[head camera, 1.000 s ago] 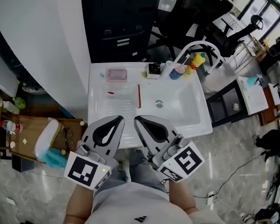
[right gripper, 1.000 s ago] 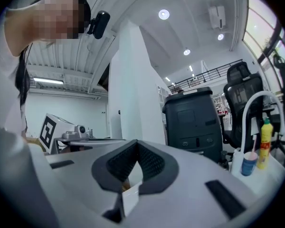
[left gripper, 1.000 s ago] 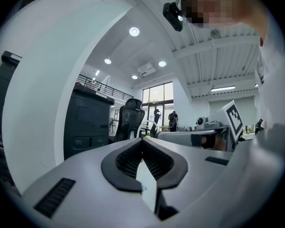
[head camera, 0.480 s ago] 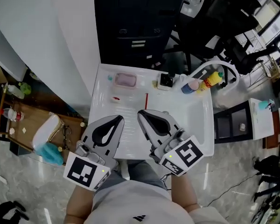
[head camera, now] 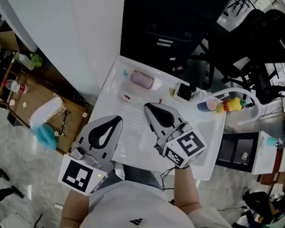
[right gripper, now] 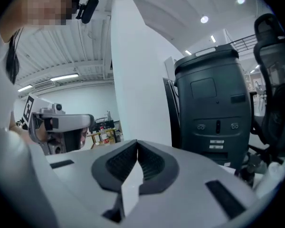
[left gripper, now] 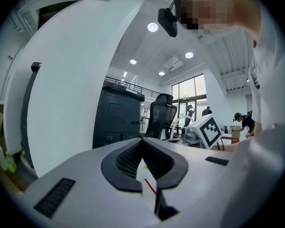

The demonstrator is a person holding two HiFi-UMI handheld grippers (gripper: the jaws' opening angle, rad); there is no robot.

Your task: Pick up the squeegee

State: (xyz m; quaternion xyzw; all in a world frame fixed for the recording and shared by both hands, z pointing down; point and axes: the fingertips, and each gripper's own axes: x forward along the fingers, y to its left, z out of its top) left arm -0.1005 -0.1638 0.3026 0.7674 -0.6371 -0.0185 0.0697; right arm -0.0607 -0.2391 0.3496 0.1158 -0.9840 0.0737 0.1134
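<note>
**Both tools shut and empty, held above the sink with the squeegee untouched**

The person stands at the near edge of a white sink unit [head camera: 111,87] and holds both tools side by side over its draining side. The tips point away from the body toward the back ledge. This reads as an approach posture. The tools sit level and clear of the surface, so either one could drop onto the target.

The left tool [head camera: 118,120] has its jaws together at the tips. Only the lens-shaped hollow between the ribbed pads stays open, and nothing is clamped in it. Through that hollow its own view shows the white sink surface and a thin red strip, which I take to be the squeegee [left gripper: 150,186]. The strip lies flat on the sink top, ahead of the tool and apart from it.

The right tool [head camera: 146,107] is likewise closed at the tips and carries nothing, and only plain white shows through its gap. In the head view its tip sits near the squeegee's end and hides most of the strip.

A pink soap dish [head camera: 141,80] and a yellow bottle [head camera: 232,106] stand along the back ledge, well clear of both tools.

Judged from this, the pick has not begun. Whichever tool is used must first spread its jaws, then come down across the strip.
</note>
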